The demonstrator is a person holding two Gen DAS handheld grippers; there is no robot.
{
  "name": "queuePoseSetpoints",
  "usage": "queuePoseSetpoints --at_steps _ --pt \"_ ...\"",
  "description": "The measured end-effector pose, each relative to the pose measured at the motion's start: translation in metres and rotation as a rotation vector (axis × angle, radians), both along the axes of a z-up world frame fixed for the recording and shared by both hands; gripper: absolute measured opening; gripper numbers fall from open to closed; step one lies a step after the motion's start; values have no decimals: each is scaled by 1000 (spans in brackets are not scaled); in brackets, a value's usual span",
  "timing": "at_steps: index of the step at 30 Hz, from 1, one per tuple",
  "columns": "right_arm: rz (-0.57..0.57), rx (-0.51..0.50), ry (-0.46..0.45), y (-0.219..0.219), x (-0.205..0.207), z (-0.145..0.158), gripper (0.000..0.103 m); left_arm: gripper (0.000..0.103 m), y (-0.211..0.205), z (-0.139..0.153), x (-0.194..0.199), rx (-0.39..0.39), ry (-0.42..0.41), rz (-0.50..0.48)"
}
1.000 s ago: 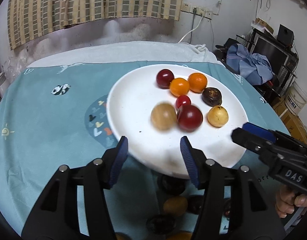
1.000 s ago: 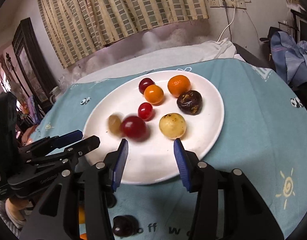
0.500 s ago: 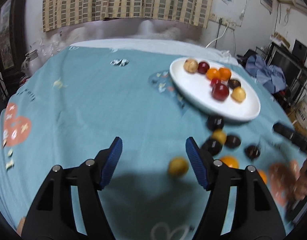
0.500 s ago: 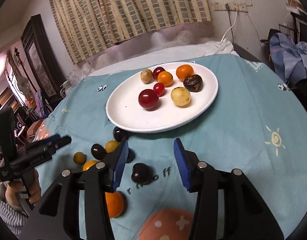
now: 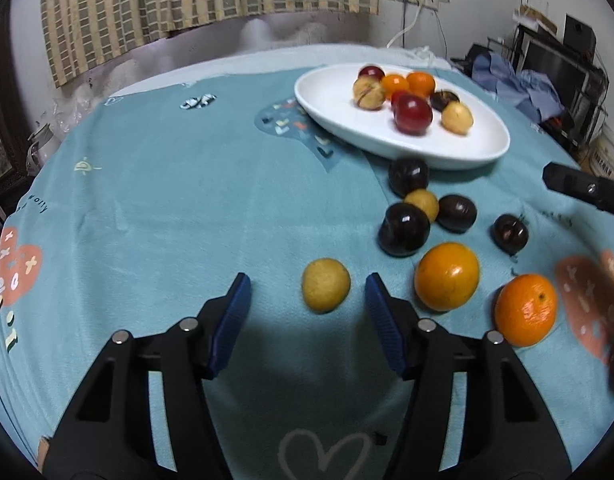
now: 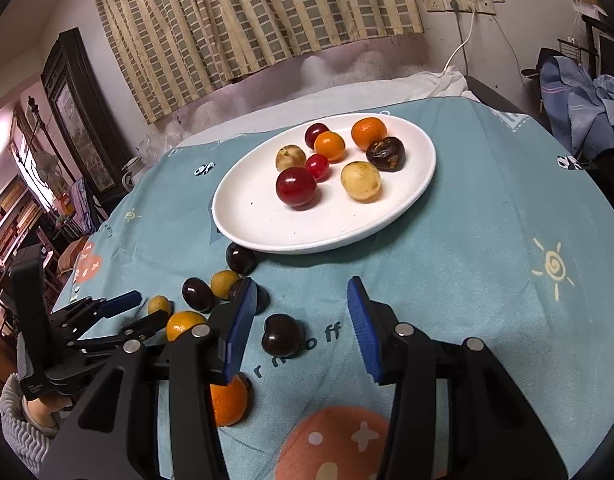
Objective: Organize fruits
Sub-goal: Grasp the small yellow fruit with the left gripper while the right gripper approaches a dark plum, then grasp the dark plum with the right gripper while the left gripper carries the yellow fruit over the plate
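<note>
Left claw: jaws apart and just been closing in; the yellow fruit sits between the blue pads, nearer the right-hand one, and neither pad presses on it yet.
Right claw: jaws apart, gripping nothing; a dark plum lies on the cloth between the pads, closer to the left pad.
Plate: white, toward the far side of the desk, already carrying eight fruits grouped in its far half; the near half is bare.
Loose fruit: a cluster on the teal cloth just off the plate's near rim, made up of dark plums, a small yellow fruit among them and two oranges nearer the front edge of the desk.
Stage, as I judge it: sorting is about half done; each claw is lined up on its own piece.
Risk, off-centre grip: the yellow fruit is not centred, so one pad would likely meet it first and roll it away across the cloth.
Risk, crowding: the large orange lies just beside the left claw's right-hand finger; a sideways correction could knock it toward the desk's front edge.
Risk, collision: both claws work the same cluster close together and could bump.
Risk, plate: round fruit set down there may roll and scatter its neighbours.
</note>
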State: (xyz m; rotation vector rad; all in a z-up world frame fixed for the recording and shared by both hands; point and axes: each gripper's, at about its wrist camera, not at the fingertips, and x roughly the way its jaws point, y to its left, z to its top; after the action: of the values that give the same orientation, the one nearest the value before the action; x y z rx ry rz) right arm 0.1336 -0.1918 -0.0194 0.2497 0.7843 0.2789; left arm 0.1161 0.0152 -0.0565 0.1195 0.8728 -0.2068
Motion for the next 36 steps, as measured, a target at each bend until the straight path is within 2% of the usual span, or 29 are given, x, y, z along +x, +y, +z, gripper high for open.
queuePoseSetpoints --at_steps 2,5,10,13,16,24,30,36 --pt "8 -9 4 3 0 -2 47 53 0 -2 2 -9 9 -4" --pt "20 -27 15 8 1 -6 47 51 1 -2 8 -27 13 3" --pt "52 -64 38 18 1 -14 47 48 -6 -3 11 -11 21 -13" --pt "66 -80 49 22 2 -17 47 41 -8 -3 10 -9 17 -29" --pt "76 -96 61 25 2 -21 47 25 -13 -2 5 -8 12 -61" --pt "101 -151 76 37 5 -29 47 25 -20 -2 3 13 6 -80" --pt "108 -156 86 42 7 -34 47 25 -20 -2 2 16 4 -80" --pt "131 -144 99 45 9 -35 28 25 -20 -2 2 13 5 -80"
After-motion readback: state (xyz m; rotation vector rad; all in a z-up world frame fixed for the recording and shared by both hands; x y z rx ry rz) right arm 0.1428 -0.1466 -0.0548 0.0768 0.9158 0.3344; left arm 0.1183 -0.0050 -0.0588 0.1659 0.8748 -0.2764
